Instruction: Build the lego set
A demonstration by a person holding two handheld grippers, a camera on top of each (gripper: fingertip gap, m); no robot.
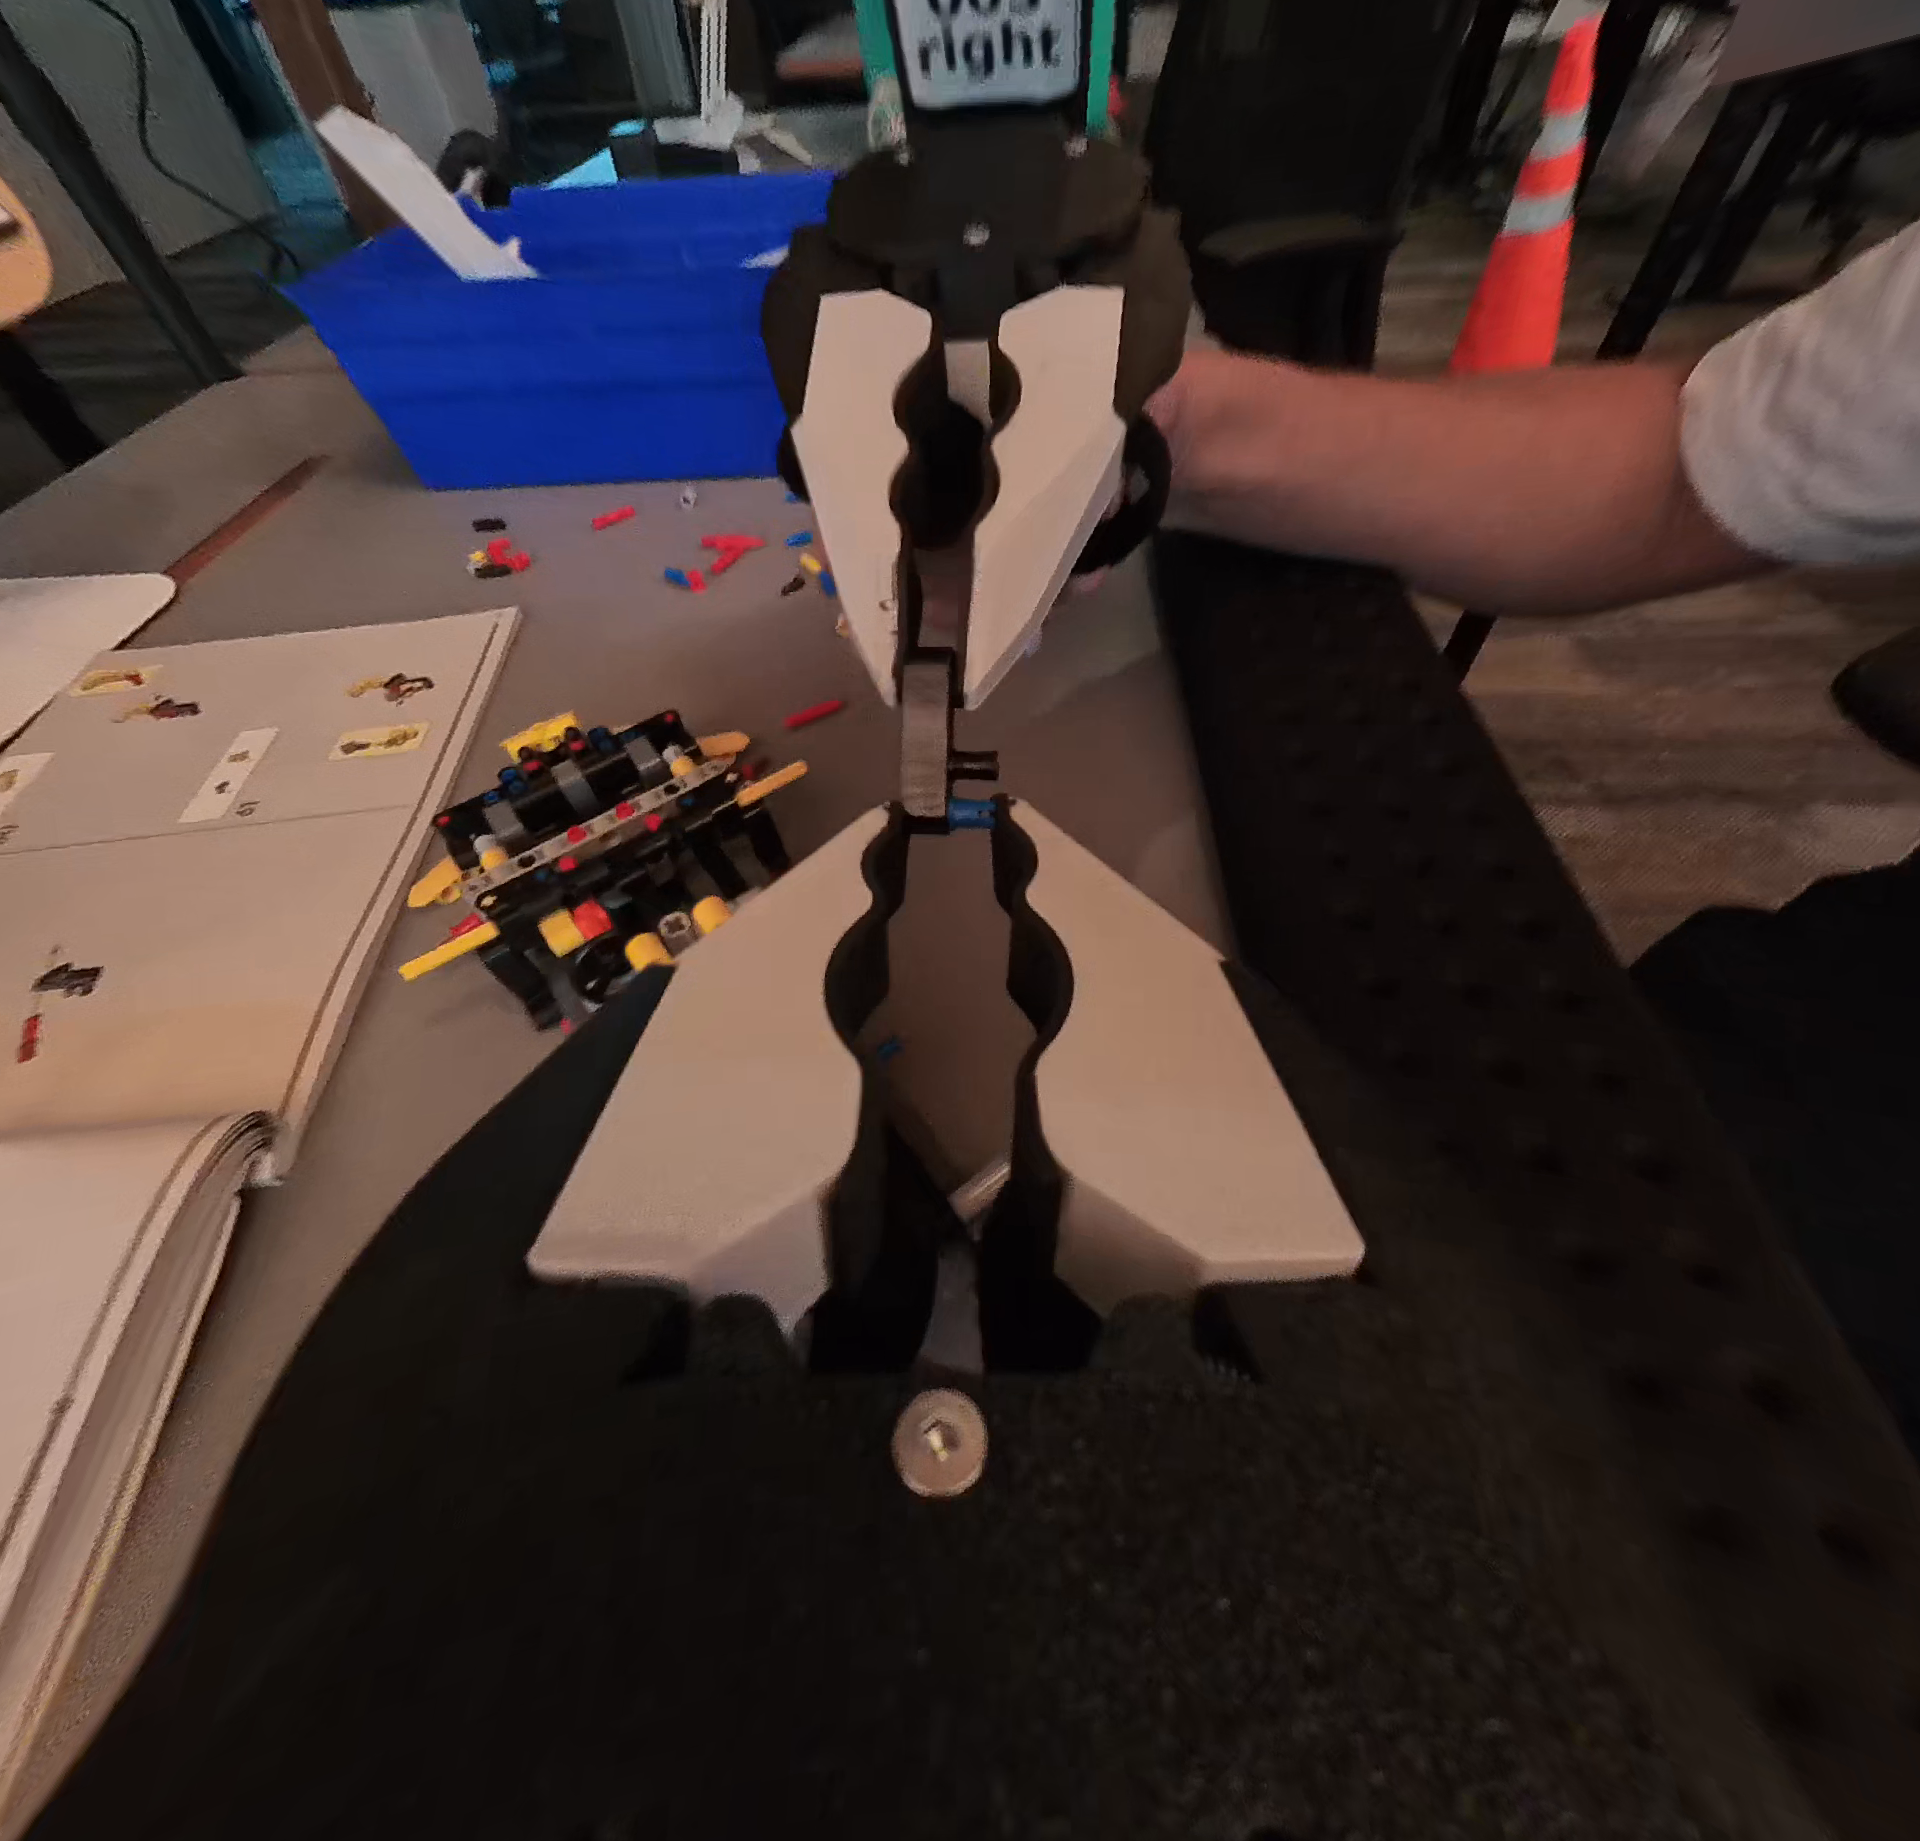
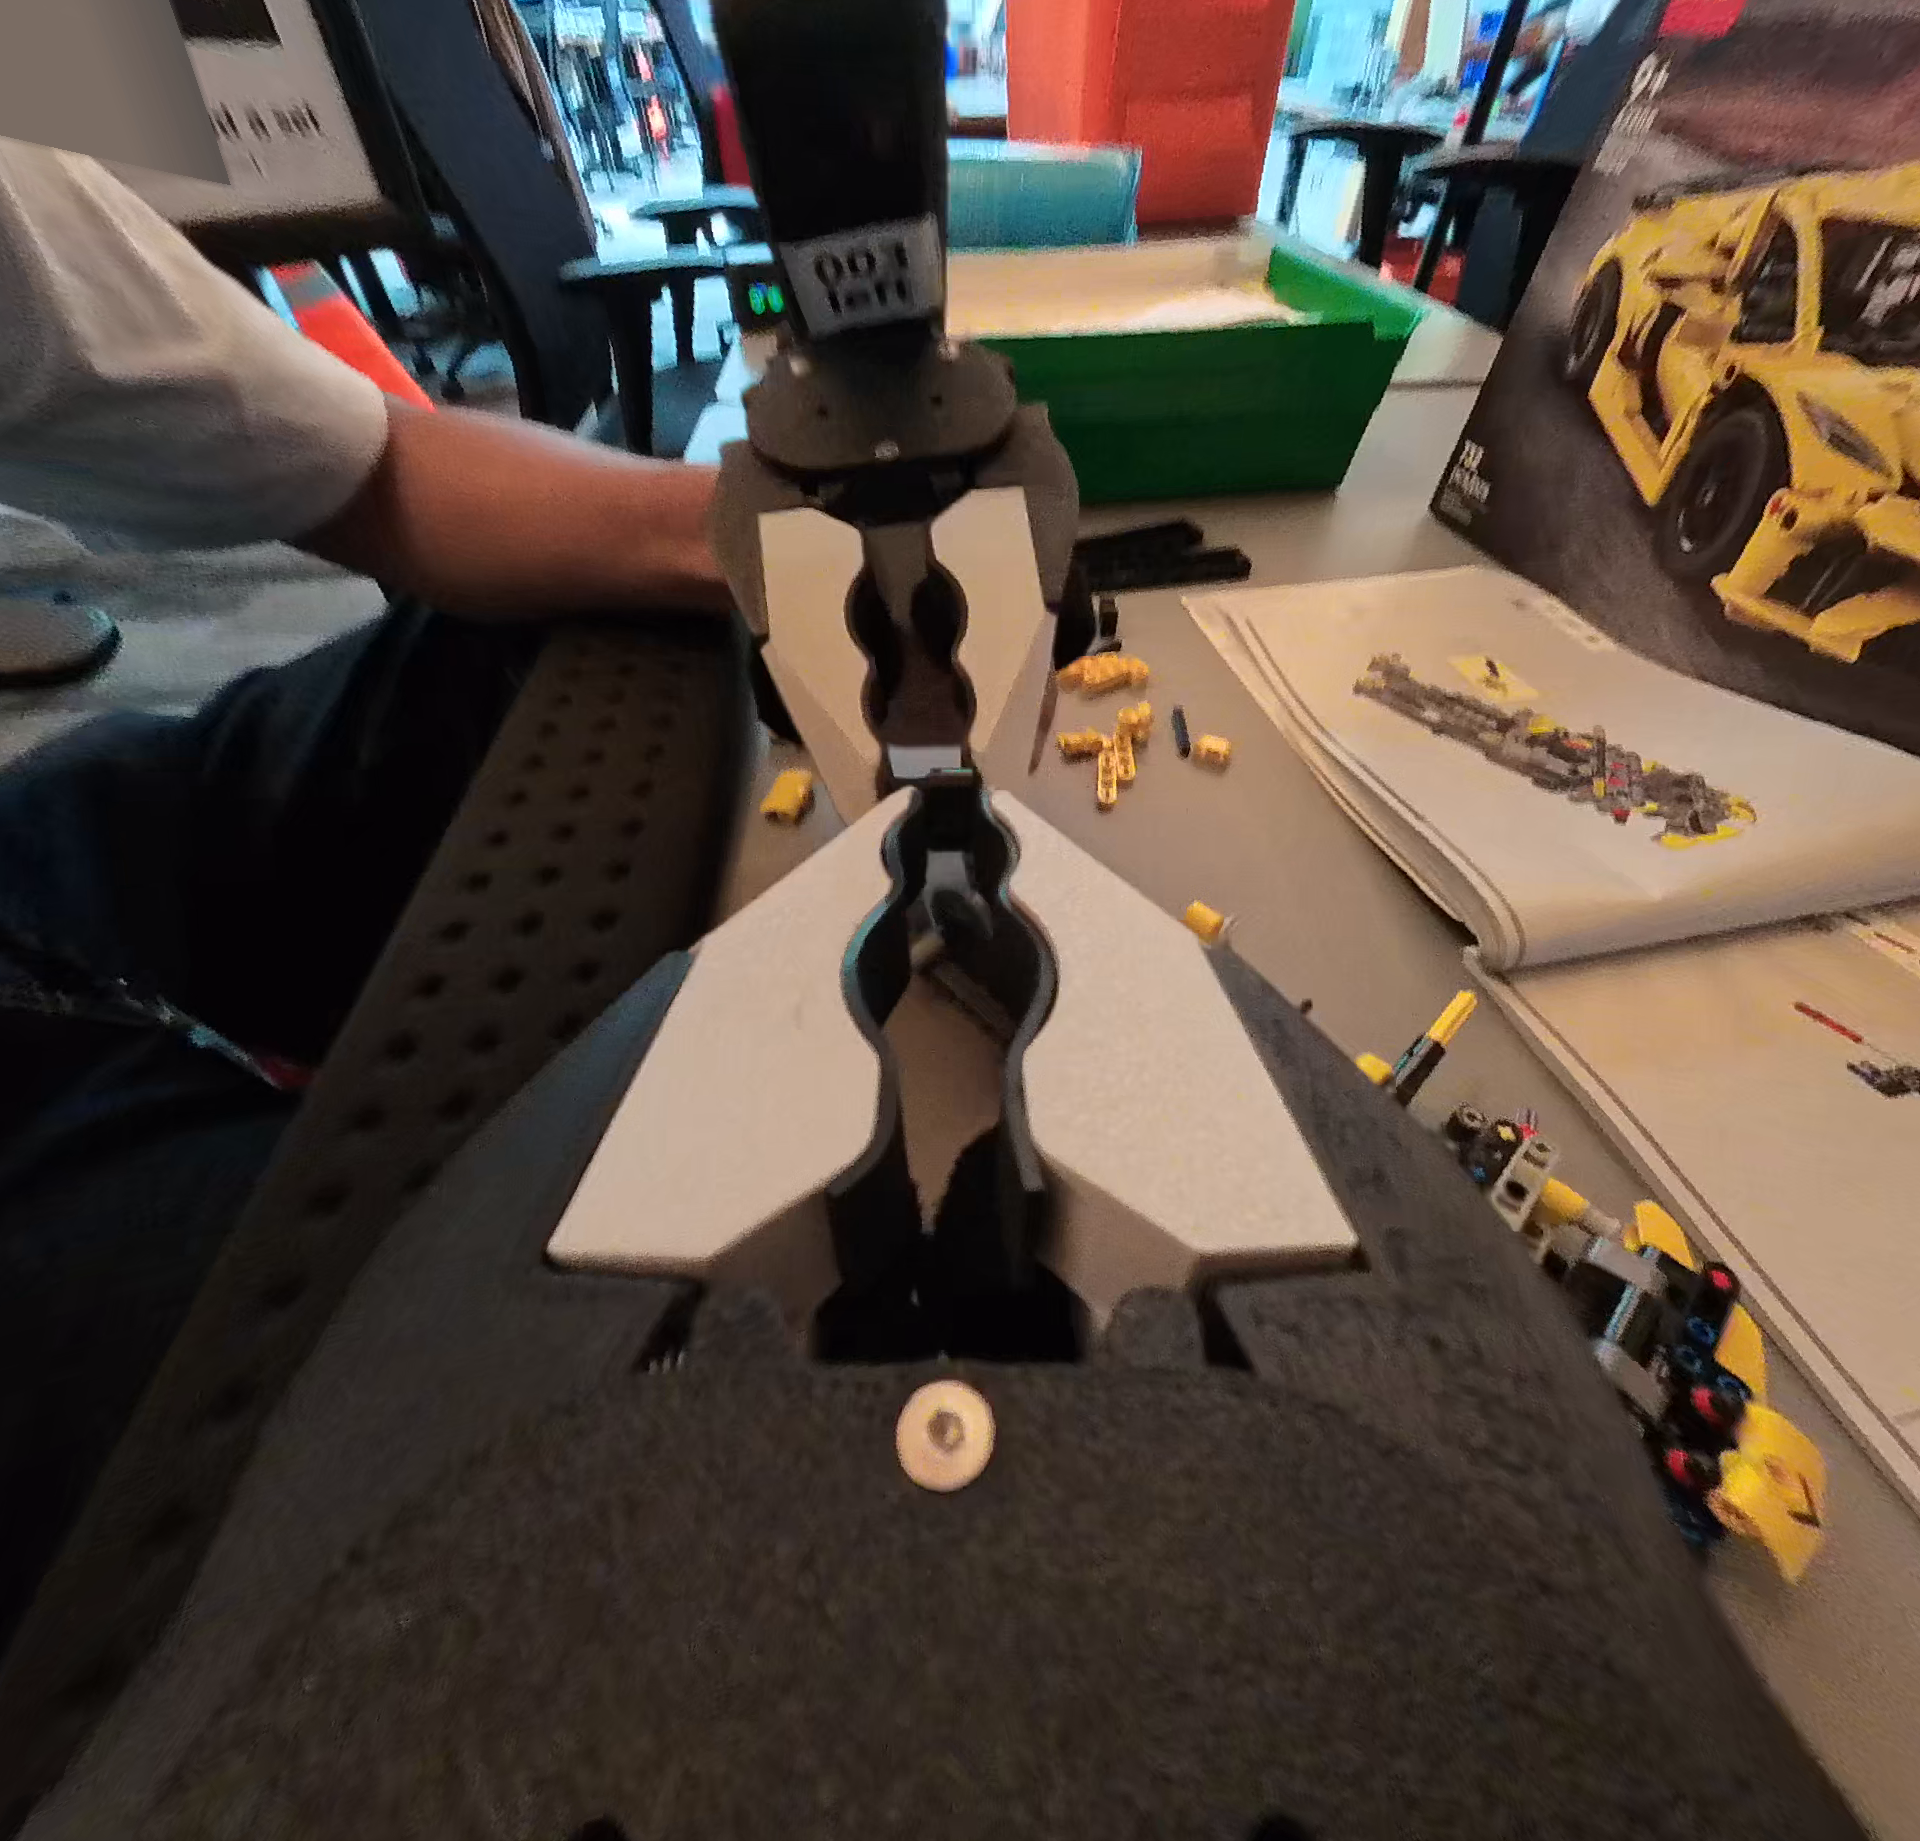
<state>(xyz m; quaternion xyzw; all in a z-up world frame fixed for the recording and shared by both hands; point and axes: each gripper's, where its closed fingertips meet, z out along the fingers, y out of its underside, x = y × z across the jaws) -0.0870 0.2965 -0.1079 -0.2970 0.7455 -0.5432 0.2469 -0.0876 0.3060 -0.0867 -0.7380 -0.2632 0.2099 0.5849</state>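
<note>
Your left gripper (image 1: 948,817) has its fingers (image 1: 727,1043) pinched together on a small blue pin (image 1: 971,812) at the very tips. Facing it tip to tip, your right gripper (image 1: 928,695) clamps a dark grey beam (image 1: 928,742), its fingers closed on the beam's upper end. The beam hangs down so its lower end touches the blue pin; a black pin (image 1: 977,761) sticks out of the beam just above.

In the right wrist view the right gripper (image 2: 940,799) meets the left gripper (image 2: 920,752) the same way, but the piece between the tips is dark and blurred, so you cannot make out the join there.

Both grippers are held above the near edge of the counter (image 1: 644,565), where it borders a black perforated panel (image 1: 1455,856). To the left of the tips the part-built model (image 1: 613,856) sits on the counter, just beside the open instruction book (image 1: 208,856). Loose red and blue pieces (image 1: 717,555) lie farther back, before a blue bin (image 1: 582,337).

Your right forearm (image 1: 1403,472) reaches in level from the right side; your left forearm (image 2: 520,513) comes in level from the left of the right wrist view. The hands themselves are mostly hidden behind the gripper bodies.

Yellow pieces (image 2: 1117,721) lie scattered beyond the tips, near a green bin (image 2: 1195,420) and the set's box (image 2: 1714,389), which is cut off at the frame edge.
</note>
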